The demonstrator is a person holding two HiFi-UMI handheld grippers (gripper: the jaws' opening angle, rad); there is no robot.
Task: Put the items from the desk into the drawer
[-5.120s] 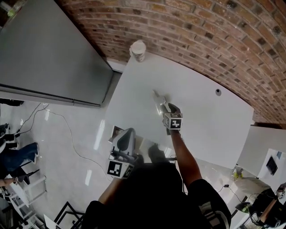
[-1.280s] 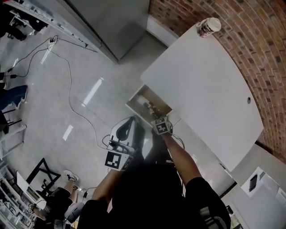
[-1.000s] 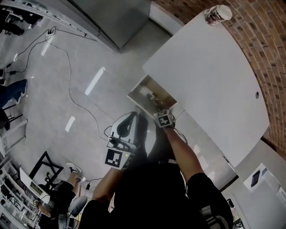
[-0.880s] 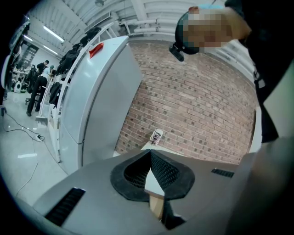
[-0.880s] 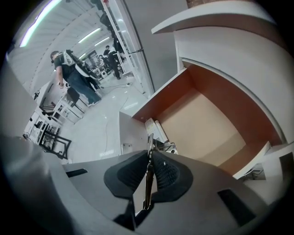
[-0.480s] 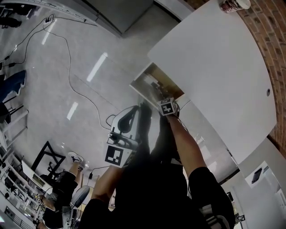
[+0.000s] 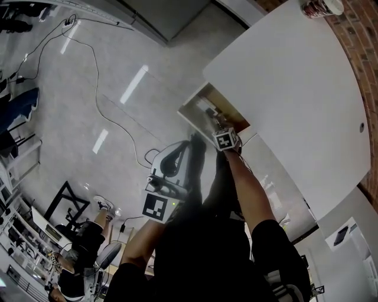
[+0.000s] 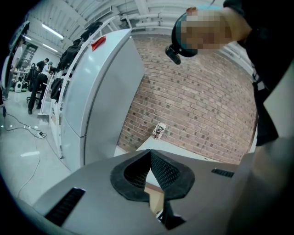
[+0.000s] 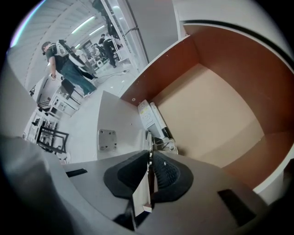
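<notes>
The right gripper (image 7: 218,124) has left the white surface (image 7: 295,88) and now dips into the open drawer (image 7: 195,104) at frame centre, jaws narrow, pinching a thin flat item (image 9: 143,193). The left gripper (image 8: 149,158) has its jaws together and empty. Grey floor (image 7: 88,88) fills the left, with a brick wall (image 7: 357,20) at upper right.

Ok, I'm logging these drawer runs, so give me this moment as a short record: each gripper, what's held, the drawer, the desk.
right gripper: shut on a thin flat pale item, pointing down over the drawer
left gripper: jaws together, nothing between them
drawer: open; a white oblong item and a dark slim item lie by one wall
desk: a cup stands at its far corner, near the brick wall
</notes>
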